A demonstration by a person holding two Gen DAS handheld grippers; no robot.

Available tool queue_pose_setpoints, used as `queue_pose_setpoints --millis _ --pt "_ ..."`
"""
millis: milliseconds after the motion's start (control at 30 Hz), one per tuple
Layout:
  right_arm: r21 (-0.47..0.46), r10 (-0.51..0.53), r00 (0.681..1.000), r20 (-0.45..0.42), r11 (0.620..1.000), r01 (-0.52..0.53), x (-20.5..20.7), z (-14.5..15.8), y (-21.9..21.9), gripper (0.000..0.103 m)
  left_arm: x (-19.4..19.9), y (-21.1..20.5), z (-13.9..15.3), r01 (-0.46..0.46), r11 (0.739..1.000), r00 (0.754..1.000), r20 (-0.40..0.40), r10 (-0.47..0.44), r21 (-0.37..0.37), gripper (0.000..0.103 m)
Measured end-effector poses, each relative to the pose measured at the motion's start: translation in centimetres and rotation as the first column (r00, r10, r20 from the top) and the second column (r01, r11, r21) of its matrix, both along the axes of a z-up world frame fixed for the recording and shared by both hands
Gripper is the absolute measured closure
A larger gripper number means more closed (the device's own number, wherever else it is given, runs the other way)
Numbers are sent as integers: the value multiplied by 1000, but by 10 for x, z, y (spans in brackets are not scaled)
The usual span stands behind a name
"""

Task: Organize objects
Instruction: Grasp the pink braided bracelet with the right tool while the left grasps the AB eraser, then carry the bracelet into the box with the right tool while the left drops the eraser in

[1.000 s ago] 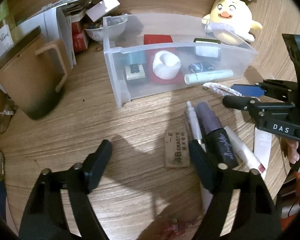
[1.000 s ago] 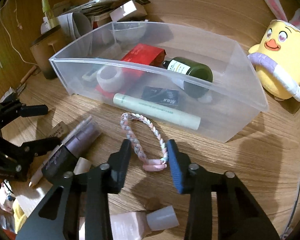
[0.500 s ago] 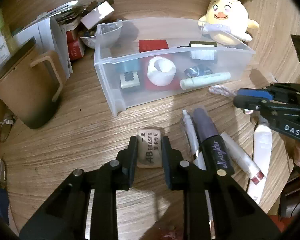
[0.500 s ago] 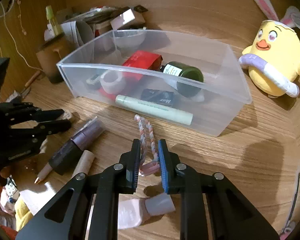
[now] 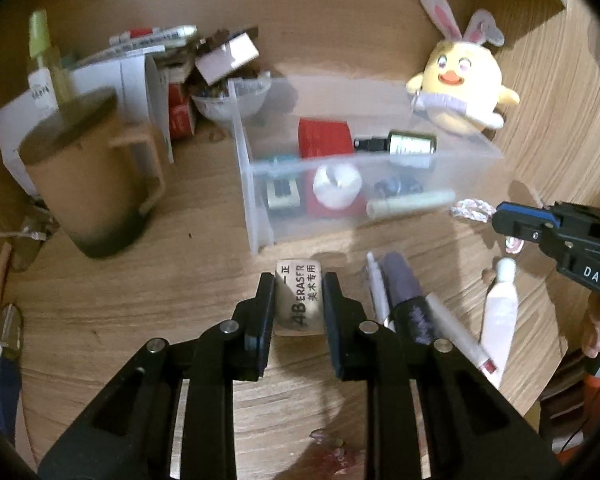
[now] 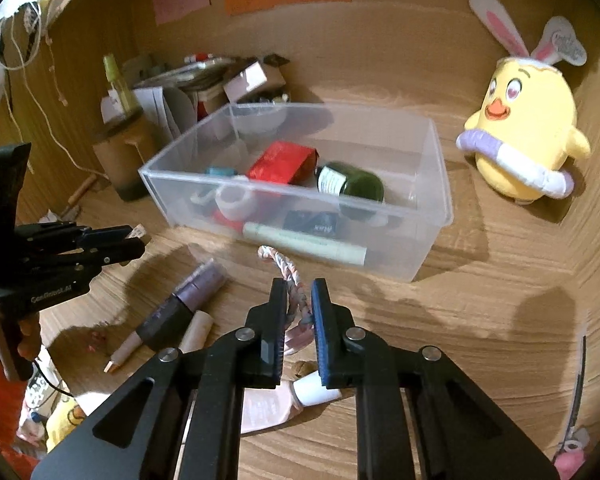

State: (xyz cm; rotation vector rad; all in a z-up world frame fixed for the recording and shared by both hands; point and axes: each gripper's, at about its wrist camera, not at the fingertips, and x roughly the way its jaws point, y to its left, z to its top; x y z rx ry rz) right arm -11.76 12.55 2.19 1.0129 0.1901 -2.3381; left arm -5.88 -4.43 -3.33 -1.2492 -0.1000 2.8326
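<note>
both tongs lifted: eraser (image 5: 299, 300) clamped left, bracelet (image 6: 296, 300) right.

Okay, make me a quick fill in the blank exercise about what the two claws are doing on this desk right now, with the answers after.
1. The left claw is shut on a tan ____ printed with "4B".
2. The right claw grips a braided ____.
3. The green bottle lies inside the clear plastic ____.
4. The plush toy beside the box wears ____ ears.

Missing words: eraser; bracelet; box; bunny
</note>
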Motion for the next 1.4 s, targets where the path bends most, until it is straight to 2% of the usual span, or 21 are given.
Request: queue_pose_setpoints --millis 400,733,833,1000,1167,1400 --pt "-77 -25 995 -94 997 18 1 36 7 92 -5 3 43 8 999 993 -122 -1 51 80" --pt "-116 -73 986 -150 992 56 -24 55 12 92 -31 10 63 35 998 986 -164 -27 48 80" --pt "-114 -92 983 -158 991 74 -35 56 13 92 -44 10 63 41 998 987 -160 -32 56 80" --pt "-129 -122 981 -149 986 103 -60 56 19 92 -74 10 58 53 993 994 -104 -42 105 80" --pt "-88 -126 984 -123 989 116 -81 47 12 92 -97 20 50 69 994 996 -68 -63 86 80" --pt "-20 -124 989 -80 992 123 -103 19 -5 92 -123 38 35 115 992 993 -7 -115 60 80"
